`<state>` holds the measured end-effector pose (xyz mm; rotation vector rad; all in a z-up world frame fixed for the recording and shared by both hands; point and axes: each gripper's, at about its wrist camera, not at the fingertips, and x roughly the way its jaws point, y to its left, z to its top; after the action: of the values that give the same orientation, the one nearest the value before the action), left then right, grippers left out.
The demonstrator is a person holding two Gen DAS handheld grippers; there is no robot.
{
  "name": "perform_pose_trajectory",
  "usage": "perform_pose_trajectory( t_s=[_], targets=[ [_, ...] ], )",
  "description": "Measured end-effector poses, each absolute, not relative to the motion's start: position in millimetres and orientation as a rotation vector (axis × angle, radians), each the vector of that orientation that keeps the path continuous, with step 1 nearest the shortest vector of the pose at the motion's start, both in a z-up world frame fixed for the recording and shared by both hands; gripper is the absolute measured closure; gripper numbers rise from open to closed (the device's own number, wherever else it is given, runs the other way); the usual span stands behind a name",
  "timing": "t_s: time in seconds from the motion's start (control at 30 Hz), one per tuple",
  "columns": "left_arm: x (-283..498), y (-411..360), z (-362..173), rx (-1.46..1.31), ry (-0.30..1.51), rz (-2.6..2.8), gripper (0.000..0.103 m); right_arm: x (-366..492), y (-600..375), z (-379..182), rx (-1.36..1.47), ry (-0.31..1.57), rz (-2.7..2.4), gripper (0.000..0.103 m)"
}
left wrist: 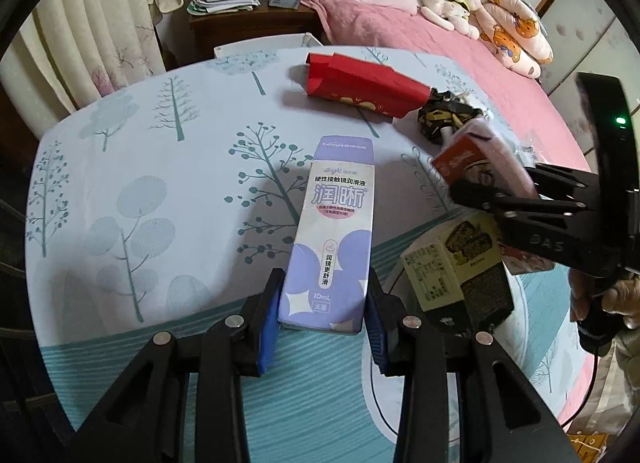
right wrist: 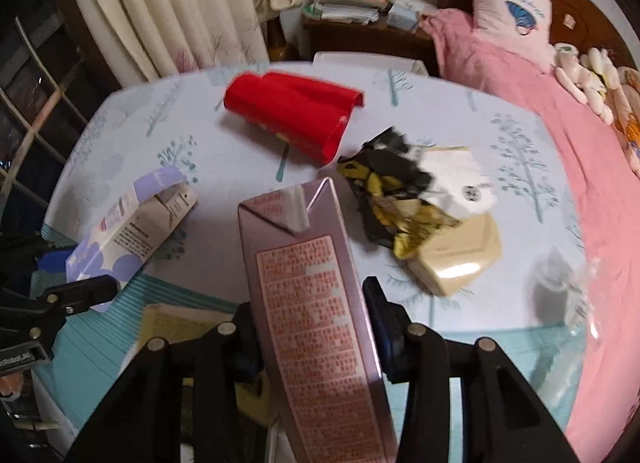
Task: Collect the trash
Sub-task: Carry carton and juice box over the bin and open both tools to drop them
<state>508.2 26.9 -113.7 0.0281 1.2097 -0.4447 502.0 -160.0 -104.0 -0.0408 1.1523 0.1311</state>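
Left claw [left wrist: 322,323] clamps the lilac box [left wrist: 328,239]; only the right wrist view shows the right claw [right wrist: 316,327] gripping a pink carton [right wrist: 316,303].

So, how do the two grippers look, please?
Both are black plastic. The left gripper has two slotted fingers with blue pads and round silver bolts. The right gripper has the same build; the left view shows pale lettering on it and a green light behind it.

Soft indoor light, fisheye-bent edges, right view seemingly motion-blurred.
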Motion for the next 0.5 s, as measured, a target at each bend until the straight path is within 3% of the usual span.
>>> perform_pose_trajectory(
  t_s=[0.5],
  targets=[
    [374, 10, -30, 0.006, 1.127, -0.454, 0.067, 344, -193, -28, 0.234, 1.026, 0.127, 0.061]
  ],
)
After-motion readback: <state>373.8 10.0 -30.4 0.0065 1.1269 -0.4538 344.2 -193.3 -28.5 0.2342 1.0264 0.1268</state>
